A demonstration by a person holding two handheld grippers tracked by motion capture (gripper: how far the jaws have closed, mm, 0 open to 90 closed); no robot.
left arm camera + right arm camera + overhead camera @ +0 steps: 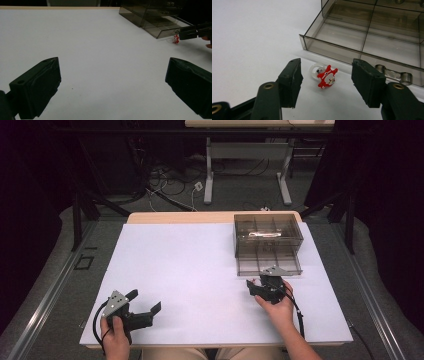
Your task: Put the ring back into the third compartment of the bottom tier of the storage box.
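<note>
In the right gripper view, a small red-and-white toy ring (325,77) lies on the white tabletop (249,37) at the lower centre of the frame, its clear band toward the upper left and its red figure toward the lower right. It sits in the gap between the 2 black jaws of the right gripper (325,86); neither jaw touches it, so the jaws are released around it with nothing clamped. Just behind the ring, in the upper right of that frame, stands the pulled-out drawer (367,42) of a smoky transparent box, split into compartments by thin walls.

In the high view, the right gripper (260,284) is at the right centre of the frame, held by the right hand (277,309), right in front of the drawer box (268,242). The left gripper (145,306) sits at the lower left, held by the left hand (116,337), well apart from the box.

In the left gripper view, its 2 jaws stand wide apart at the bottom corners with only bare tabletop between them, grasping nothing. The ring (176,39) shows as a small red spot at the upper right, beside the drawer's front edge.
</note>
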